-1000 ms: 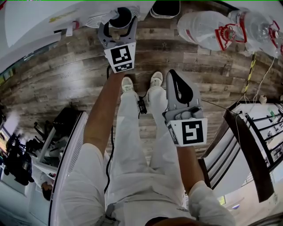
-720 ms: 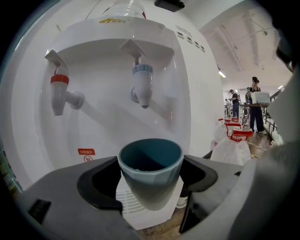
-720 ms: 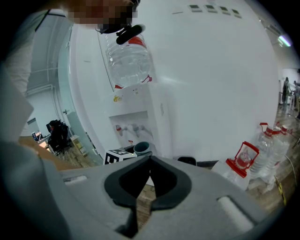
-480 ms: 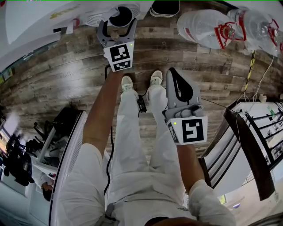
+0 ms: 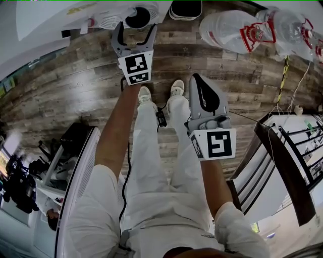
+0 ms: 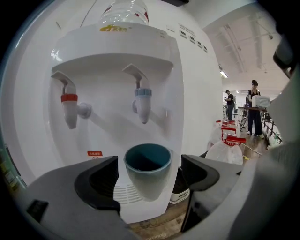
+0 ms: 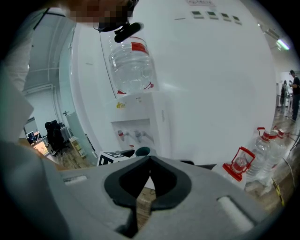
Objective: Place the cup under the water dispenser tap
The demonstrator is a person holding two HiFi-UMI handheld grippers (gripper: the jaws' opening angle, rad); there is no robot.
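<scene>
A teal cup (image 6: 147, 171) stands upright on the drip tray (image 6: 125, 199) of the white water dispenser (image 6: 112, 47), right under its blue tap (image 6: 142, 101); a red tap (image 6: 69, 105) is to the left. My left gripper (image 6: 149, 180) is open, with a jaw on each side of the cup and a gap on both sides. The head view shows the cup (image 5: 137, 17) just beyond the left gripper (image 5: 134, 29). My right gripper (image 5: 198, 80) hangs shut and empty over the person's legs; its gripper view shows the shut jaws (image 7: 149, 161) and the dispenser (image 7: 136, 117) farther off.
Large water bottles (image 5: 229, 30) lie on the wooden floor to the right of the dispenser, also seen as bottles (image 7: 241, 164) with red caps. A dark bin (image 5: 185, 9) sits beside the dispenser base. A black rack (image 5: 282, 166) is at the right. People (image 6: 253, 112) stand far behind.
The left jaws have spread off the cup and the gripper has drawn back a little; the cup stays on the tray. The right gripper has kept still.
</scene>
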